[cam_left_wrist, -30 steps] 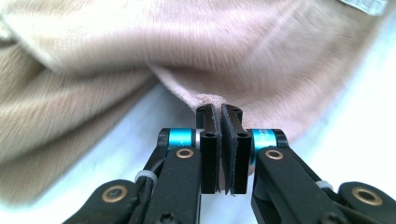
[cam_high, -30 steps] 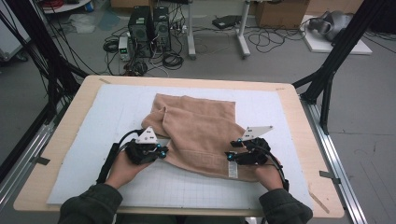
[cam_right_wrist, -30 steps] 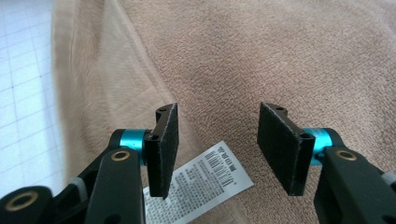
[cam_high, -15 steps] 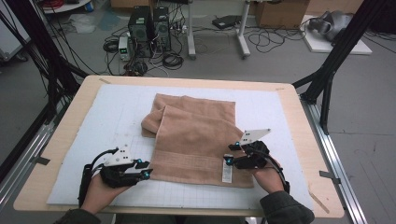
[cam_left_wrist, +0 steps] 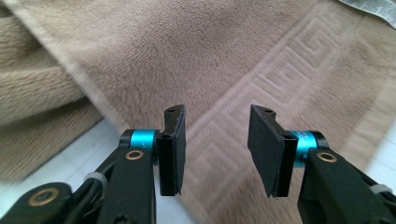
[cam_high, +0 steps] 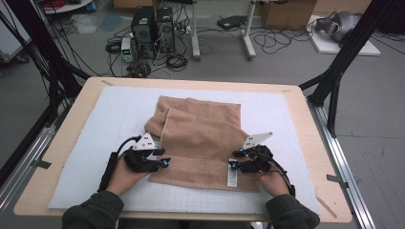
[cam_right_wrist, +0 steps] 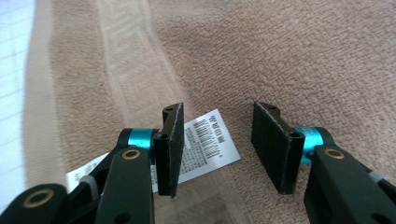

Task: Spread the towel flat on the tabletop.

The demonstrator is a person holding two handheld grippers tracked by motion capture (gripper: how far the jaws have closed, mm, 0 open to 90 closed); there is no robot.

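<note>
My left claw (cam_left_wrist: 215, 154) and right claw (cam_right_wrist: 215, 149) have black jaws, blue collars, brass screws; my sleeves (cam_high: 90, 212) are dark green.

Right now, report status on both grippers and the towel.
Left gripper open, jaws just opening, over the towel's near left edge. Right gripper open, jaws just closing, nothing pinched, beside the white label. Towel part-folded on the mat. Nothing in the way.
</note>
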